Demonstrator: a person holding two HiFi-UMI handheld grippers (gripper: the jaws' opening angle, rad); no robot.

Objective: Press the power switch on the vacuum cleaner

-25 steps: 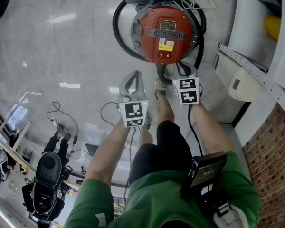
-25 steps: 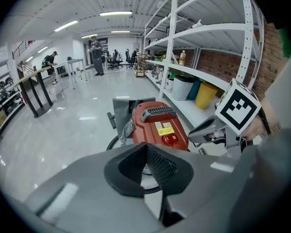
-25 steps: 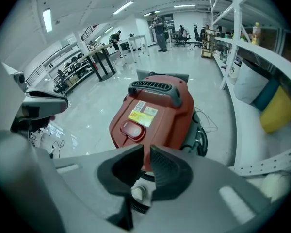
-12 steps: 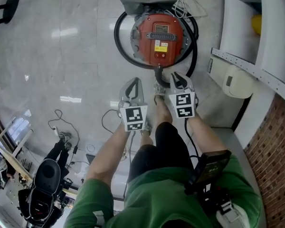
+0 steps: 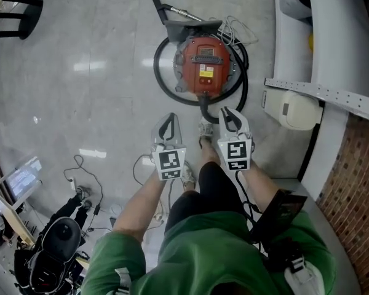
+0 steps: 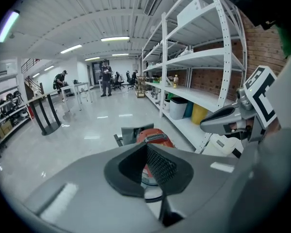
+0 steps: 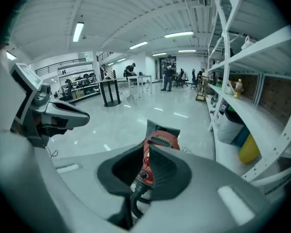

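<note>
Glossy grey floor (image 5: pixel 80 72) of a big workshop, white racking (image 5: pixel 332 94) running along our right side. We've got the red vacuum cleaner (image 5: pixel 204 66) sitting on the floor straight ahead, close to the racking, with its black hose (image 5: pixel 163 78) looped around the body and a nozzle lying just past it.

Both grippers are held out in front of us, side by side, and neither one touches the vacuum. Our left gripper (image 5: pixel 170 117) has its tips pinched together with nothing in them. In its own view the red lid (image 6: pixel 154 136) just peeks over the jaws. Same deal with our right gripper (image 5: pixel 226 112): tips closed up, holding nothing. It sits nearer the vacuum than the left one, and in its view the red body (image 7: pixel 160 141) and the hose show through the hollow between the jaws. We can't pick out the switch from the head view.
</note>
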